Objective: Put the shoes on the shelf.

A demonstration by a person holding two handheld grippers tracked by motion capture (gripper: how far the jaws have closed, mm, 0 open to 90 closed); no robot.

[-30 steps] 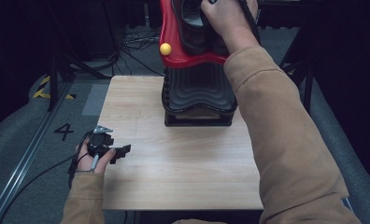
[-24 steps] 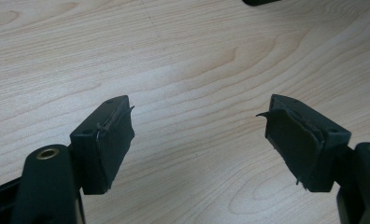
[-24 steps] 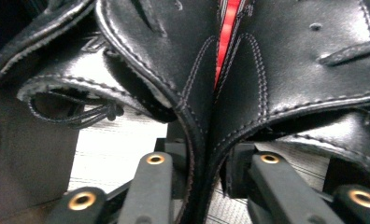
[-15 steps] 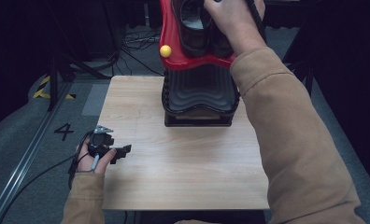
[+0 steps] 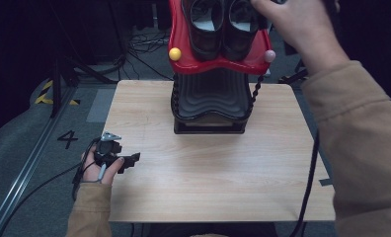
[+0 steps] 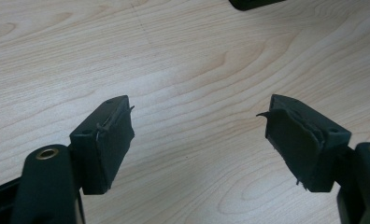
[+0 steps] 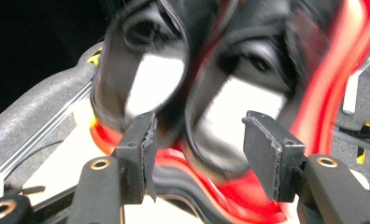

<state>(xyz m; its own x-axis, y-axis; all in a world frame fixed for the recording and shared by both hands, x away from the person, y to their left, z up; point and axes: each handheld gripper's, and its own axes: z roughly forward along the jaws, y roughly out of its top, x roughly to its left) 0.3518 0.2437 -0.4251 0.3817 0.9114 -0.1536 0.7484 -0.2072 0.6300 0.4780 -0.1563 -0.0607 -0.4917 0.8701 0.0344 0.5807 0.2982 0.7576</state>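
Right gripper (image 7: 197, 149) fingers just opened wide, nothing between, near black shoes (image 5: 225, 24) on red rack (image 5: 181, 49). Left gripper (image 6: 199, 140) fingers wide, empty, over worktop (image 5: 208, 173).

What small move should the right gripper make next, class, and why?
Probably draw the right gripper back from the red rack. Its fingers have just been opening and stand apart with nothing gripped, while both black shoes sit side by side on the rack.

A light wooden table (image 5: 198, 177) is carrying a black ribbed stand (image 5: 211, 101) at its far middle — the stand is sitting flat on the wood. The left gripper (image 5: 129, 160) is resting at the table's left edge.
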